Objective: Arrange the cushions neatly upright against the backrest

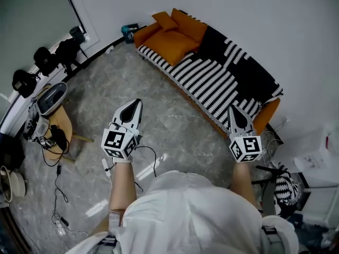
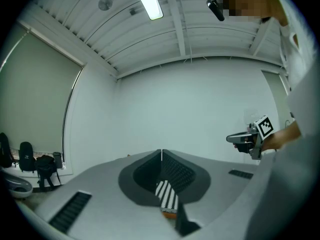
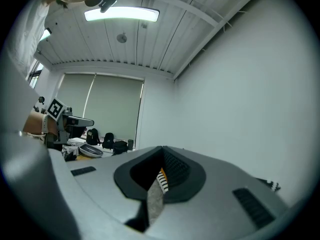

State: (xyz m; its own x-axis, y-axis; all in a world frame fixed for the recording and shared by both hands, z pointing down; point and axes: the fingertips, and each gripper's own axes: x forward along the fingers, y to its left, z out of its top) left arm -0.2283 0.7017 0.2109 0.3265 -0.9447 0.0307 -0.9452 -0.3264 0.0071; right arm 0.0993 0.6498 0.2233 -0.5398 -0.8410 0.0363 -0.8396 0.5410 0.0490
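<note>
**Two shut claws, cushions across the room**

Both claws are pressed together with nothing between them. The left gripper (image 1: 137, 102) and right gripper (image 1: 232, 109) are held out level in front of the person, well short of the sofa (image 1: 266, 116). The orange cushions (image 1: 169, 38) sit bunched at its far end. One looks to lie flat on the seat and others lean near the backrest, though from here I cannot tell how upright they are.

The likely trouble is the grip. A soft cushion pinched by one corner would probably sag and flop forward once let go. The striped throw (image 1: 212, 78) covers most of the seat and back, so a dragged cushion could catch it and pull it askew. The jaws must also part before they reach anything, or they will only push the cushions about. Loose cables (image 1: 55, 189) trail over the floor on the person's left, a snag for feet on the way over.

The floor (image 1: 132, 73) is grey and stone-like, hard and smooth. The walls are plain white. Black bags (image 1: 47, 57) line the left wall beside a small round table (image 1: 66, 119) loaded with gear.
</note>
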